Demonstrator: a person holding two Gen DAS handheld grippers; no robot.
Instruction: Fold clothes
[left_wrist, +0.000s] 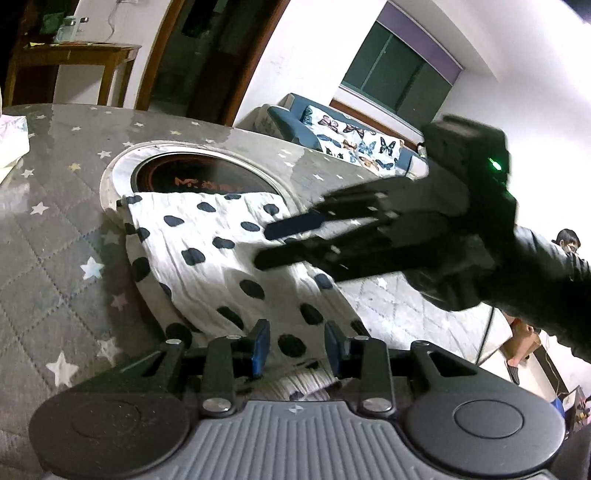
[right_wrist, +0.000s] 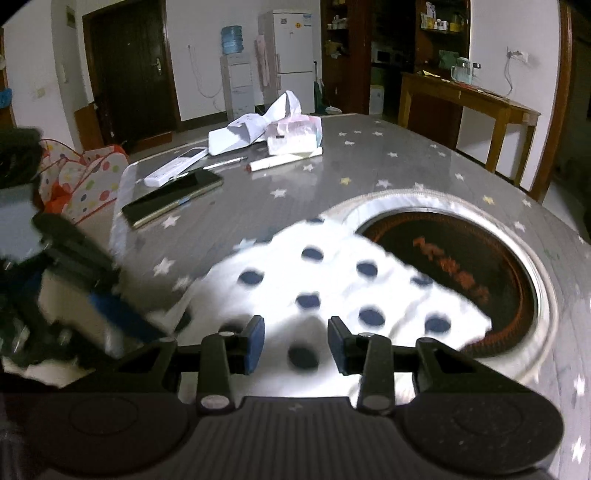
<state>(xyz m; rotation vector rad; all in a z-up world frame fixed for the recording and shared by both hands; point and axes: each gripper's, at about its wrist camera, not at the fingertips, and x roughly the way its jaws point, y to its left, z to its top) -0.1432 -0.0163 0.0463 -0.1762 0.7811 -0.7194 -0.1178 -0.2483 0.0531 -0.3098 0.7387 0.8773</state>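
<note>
The white cloth with dark dots (left_wrist: 207, 258) lies spread on the surface (left_wrist: 55, 258), which carries a grey cover with small stars. Its far edge lies over the near rim of the round cooker plate (left_wrist: 207, 181) sunk in the surface, and covers a part of the dark glass there. In the right wrist view the same cloth (right_wrist: 332, 288) appears blurred, just in front of the plate (right_wrist: 461, 273).

The left tool (left_wrist: 295, 345) hangs above the near part of the cloth; its jaws stand apart with a clear gap and hold nothing. The right tool (left_wrist: 273, 243) reaches in from the right side over the middle of the cloth, near the plate. Its two fingers stand a little apart, and I cannot tell whether they touch the fabric. In its own view the right tool (right_wrist: 295, 345) is spread, with only cloth showing through the gap.

Beyond the plate, at the far end of the surface, lie a dark phone (right_wrist: 173, 197), a white remote control (right_wrist: 173, 166), a pen (right_wrist: 225, 163) and a pack of tissues (right_wrist: 295, 136)
</note>
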